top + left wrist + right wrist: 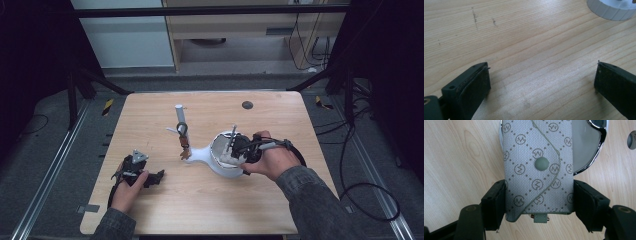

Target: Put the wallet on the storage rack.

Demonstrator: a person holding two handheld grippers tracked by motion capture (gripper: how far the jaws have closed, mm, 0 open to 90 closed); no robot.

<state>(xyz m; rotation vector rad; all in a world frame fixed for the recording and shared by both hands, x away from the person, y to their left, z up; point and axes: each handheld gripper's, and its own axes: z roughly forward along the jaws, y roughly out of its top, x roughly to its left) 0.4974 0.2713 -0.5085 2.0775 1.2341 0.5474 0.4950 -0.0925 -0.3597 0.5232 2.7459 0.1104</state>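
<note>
Your right gripper (537, 200) is clamped across a grey monogrammed pouch (537, 162) with a snap flap, held just over the white bowl-shaped dish (220, 167). The hold sits low on the pouch — soft fabric could slip or tilt out if you swing it. What else lies in the dish I cannot tell. Left of the dish stands a white post (180, 117). Well left of the dish, your left gripper (159, 176) rests on the worktop (529, 50), jaws apart and empty.
</note>
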